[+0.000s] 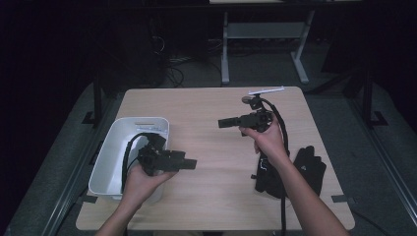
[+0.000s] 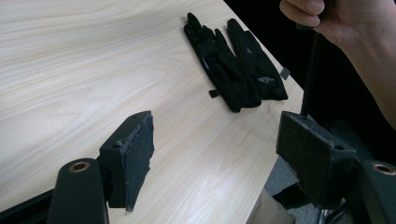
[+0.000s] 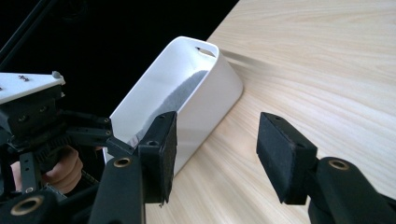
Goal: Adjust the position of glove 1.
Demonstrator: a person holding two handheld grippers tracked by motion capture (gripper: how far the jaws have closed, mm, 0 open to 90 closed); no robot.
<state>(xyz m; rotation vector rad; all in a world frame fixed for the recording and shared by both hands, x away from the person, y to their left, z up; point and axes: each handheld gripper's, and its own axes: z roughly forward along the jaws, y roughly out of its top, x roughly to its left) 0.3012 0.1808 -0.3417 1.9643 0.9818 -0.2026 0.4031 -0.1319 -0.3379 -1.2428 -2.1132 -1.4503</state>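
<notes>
Two black gloves (image 1: 310, 167) lie side by side near the right edge of the light wooden table (image 1: 196, 108); in the left gripper view the gloves (image 2: 233, 65) rest flat ahead of the jaws. My left gripper (image 1: 193, 164) (image 2: 215, 149) is held level by the white bin's right side, pointing right, open and holding nothing. My right gripper (image 1: 221, 123) (image 3: 217, 154) hovers over the table's middle, pointing left toward the white bin (image 3: 187, 93), open with nothing between its pads. My right forearm crosses over part of one glove.
The white plastic bin (image 1: 105, 157) stands at the table's front left. In the right gripper view the left gripper's body (image 3: 37, 121) shows at the left edge. A small white strip (image 1: 266, 90) lies at the table's far edge. A desk frame (image 1: 265, 29) stands beyond.
</notes>
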